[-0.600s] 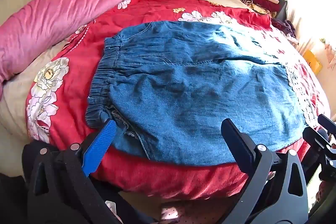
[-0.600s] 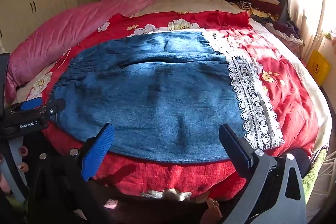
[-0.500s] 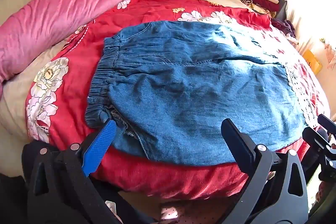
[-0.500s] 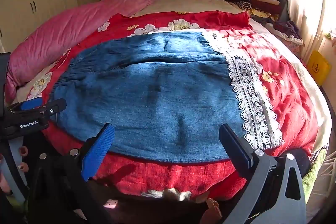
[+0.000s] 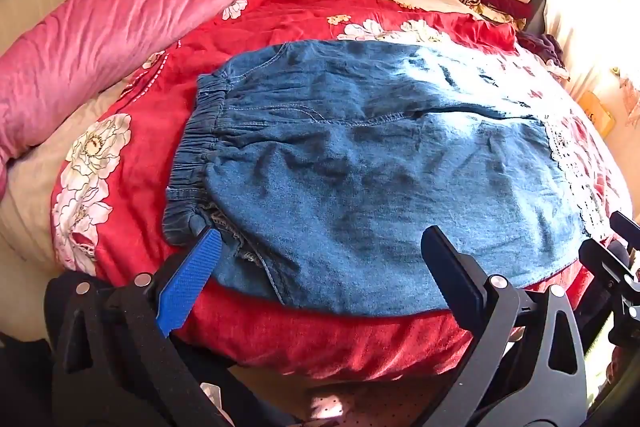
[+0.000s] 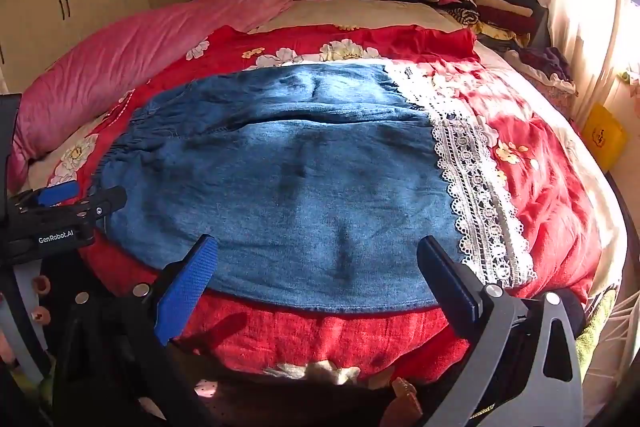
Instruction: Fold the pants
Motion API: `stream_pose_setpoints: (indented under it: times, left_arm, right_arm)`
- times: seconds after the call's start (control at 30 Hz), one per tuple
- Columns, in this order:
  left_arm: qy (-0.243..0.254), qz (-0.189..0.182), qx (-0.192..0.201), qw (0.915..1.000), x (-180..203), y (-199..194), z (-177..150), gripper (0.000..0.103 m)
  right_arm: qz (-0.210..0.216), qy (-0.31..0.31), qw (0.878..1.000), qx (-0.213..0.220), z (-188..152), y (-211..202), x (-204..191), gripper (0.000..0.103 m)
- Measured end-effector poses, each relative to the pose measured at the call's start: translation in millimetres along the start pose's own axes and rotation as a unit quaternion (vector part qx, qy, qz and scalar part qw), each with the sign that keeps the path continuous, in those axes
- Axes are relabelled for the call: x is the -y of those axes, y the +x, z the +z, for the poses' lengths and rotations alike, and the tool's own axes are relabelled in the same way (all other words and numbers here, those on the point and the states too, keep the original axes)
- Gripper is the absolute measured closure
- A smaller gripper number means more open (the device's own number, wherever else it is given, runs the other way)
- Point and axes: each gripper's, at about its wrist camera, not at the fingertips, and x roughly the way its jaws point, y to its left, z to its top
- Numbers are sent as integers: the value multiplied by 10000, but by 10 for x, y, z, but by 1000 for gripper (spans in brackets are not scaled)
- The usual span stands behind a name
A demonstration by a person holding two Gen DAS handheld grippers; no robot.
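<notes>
While pants (image 5: pixel 360 167) lie flat on bed (image 5: pixel 320 339) | just ahead of left gripper (image 5: pixel 320 247), wide, empty | same for right gripper (image 6: pixel 316 255), wide, empty | best: grab near edge both sides, lift evenly, fold over.

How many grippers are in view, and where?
2. The left gripper hovers over the waistband end of the denim pants; the right gripper over the lace-hem end near the front edge. Both jaws are open and empty.
</notes>
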Motion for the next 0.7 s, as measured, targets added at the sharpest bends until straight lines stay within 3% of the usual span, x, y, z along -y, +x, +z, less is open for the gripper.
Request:
stream_pose_setpoints:
  times: [0.7]
  left_arm:
    - [25,55,47,10000,1,-8,-10,9]
  right_arm:
    - [-32,-16,10000,9,3,-6,-8,4]
